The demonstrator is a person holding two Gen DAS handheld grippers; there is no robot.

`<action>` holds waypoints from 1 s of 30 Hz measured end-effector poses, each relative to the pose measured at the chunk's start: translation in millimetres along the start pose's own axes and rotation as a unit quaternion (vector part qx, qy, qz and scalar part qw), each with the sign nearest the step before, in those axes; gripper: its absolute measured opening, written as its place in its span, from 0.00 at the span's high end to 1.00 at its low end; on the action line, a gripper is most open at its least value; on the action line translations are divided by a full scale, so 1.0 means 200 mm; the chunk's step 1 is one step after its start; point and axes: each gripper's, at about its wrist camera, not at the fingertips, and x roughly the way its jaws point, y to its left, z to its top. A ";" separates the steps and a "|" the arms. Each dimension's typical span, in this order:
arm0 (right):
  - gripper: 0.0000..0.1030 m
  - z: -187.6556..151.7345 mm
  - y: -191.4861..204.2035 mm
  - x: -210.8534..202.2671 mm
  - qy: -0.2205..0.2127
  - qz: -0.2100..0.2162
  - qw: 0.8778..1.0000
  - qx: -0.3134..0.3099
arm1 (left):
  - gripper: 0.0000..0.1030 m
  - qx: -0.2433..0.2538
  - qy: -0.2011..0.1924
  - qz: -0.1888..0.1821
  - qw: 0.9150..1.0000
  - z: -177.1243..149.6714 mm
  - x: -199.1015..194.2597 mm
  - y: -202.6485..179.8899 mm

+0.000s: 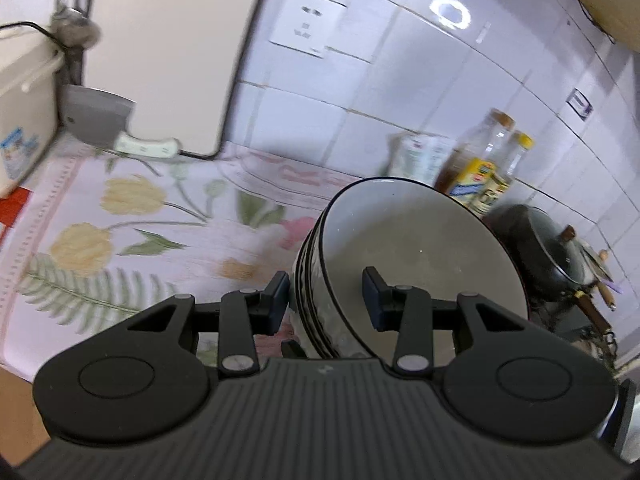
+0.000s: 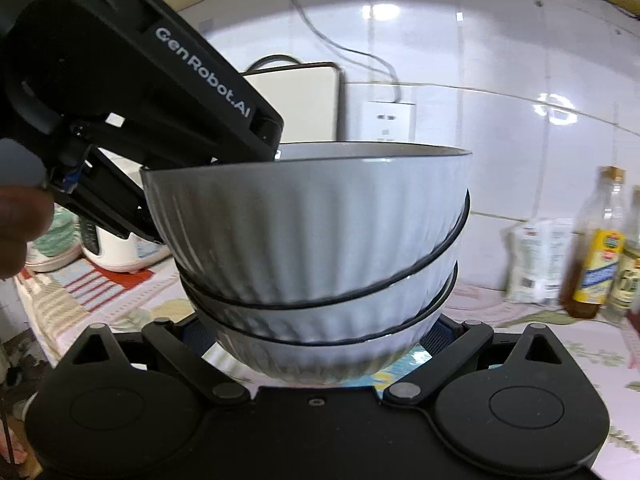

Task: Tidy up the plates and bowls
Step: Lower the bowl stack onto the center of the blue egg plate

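Note:
A stack of three ribbed white bowls with dark rims [image 2: 312, 240] is held above the flowered counter. My left gripper [image 1: 326, 300] straddles the rims of the stack [image 1: 400, 248], one finger outside [image 1: 276, 300] and one inside the top bowl [image 1: 374, 300]; the pads do not visibly touch the rims. In the right wrist view the left gripper's body [image 2: 140, 92] reaches over the bowls from the upper left. My right gripper [image 2: 316, 336] has its fingers spread wide on both sides of the lowest bowl; its pads are mostly hidden behind it.
A flowered cloth [image 1: 120, 240] covers the counter. A cleaver [image 1: 104, 120] and a white board [image 1: 168, 52] lean at the back left. Oil bottles [image 1: 488, 164] and a black pot [image 1: 548, 252] stand at the right. A rice cooker [image 2: 120, 248] stands at the left.

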 end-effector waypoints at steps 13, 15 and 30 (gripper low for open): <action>0.02 -0.20 -0.33 0.01 0.043 -0.059 0.997 0.022 | 0.63 0.034 0.064 -0.043 0.996 -0.08 0.41 -0.21; 0.02 -0.24 -0.36 0.02 0.048 -0.062 0.997 0.026 | 0.63 0.036 0.070 -0.042 0.996 -0.10 0.46 -0.23; 0.02 -0.34 -0.41 0.22 0.110 -0.041 0.993 0.030 | 0.61 0.023 0.110 -0.029 0.993 -0.13 0.69 -0.13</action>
